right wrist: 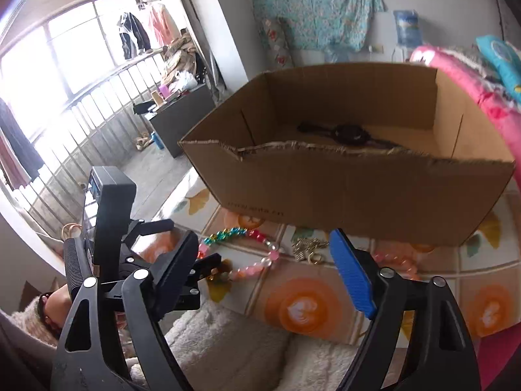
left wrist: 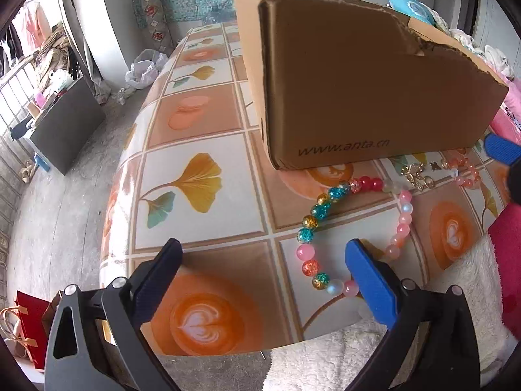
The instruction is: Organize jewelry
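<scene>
Step in hand: the person is, as I judge, preparing to pick up the next piece of jewelry; nothing is being carried at this moment.
Left gripper (left wrist: 263,260): it is hovering low over the bench (left wrist: 202,123) with the tiled leaf and coffee pattern, jaws standing wide apart and holding nothing. Its blue finger is lying just beside the multicoloured round-bead bracelet (left wrist: 353,228), or partly over it.
Right gripper (right wrist: 260,260): it is also standing wide and empty, looking down at the jewelry from above.
Bracelet: it is lying flat on the bench, in front of the brown cardboard box (right wrist: 351,182) with the torn front edge, close to it.
Other jewelry: a small heap of gold-coloured metal pieces (left wrist: 415,174) and a pink translucent bead bracelet (left wrist: 465,172) are lying to the right, also near the box front.
Box: it is standing open; a dark watch-like object (right wrist: 348,133) is resting on its floor.
Next move: the left gripper is needing a small shift so that one strand of beads comes between the jaws, then a gentle closing, because round beads are likely to roll out.
</scene>
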### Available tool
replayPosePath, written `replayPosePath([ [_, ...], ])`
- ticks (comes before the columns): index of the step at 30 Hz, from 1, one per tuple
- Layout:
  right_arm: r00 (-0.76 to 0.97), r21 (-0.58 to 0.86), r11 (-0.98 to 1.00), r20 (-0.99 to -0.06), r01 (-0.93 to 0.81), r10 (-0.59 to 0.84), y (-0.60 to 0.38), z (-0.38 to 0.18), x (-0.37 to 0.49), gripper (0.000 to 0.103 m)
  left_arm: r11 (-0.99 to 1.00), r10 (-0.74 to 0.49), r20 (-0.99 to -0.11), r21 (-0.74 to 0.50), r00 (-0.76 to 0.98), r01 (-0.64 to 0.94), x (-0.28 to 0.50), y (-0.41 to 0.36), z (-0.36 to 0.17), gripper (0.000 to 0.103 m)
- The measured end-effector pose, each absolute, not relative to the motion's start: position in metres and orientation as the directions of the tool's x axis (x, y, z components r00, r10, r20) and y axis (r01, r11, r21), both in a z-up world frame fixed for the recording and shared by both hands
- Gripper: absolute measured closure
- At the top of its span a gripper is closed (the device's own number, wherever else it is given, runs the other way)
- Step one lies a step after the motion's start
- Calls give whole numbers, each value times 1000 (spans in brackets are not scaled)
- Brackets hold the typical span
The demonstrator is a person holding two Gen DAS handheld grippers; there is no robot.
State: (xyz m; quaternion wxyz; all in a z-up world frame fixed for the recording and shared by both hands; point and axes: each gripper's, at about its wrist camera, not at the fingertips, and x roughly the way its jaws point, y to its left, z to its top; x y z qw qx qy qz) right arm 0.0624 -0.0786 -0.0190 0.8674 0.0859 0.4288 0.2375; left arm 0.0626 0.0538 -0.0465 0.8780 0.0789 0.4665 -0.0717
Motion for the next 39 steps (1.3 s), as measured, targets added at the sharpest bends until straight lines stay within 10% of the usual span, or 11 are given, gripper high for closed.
replayPosePath([
  [11,385,391,876,-791,-282,476,-54,-64,79,68,941,-259,-759,-61,597,332,49,57,-36,51],
  [26,438,252,929,-827,-273,353,-27,-74,90,91,917,-227,-758,45,611,396,58,33,-46,93],
  [39,503,327,907,-756,-265,419,-46,-62,73,95,923,-274,-702,1,657,386,39,36,-12,94],
])
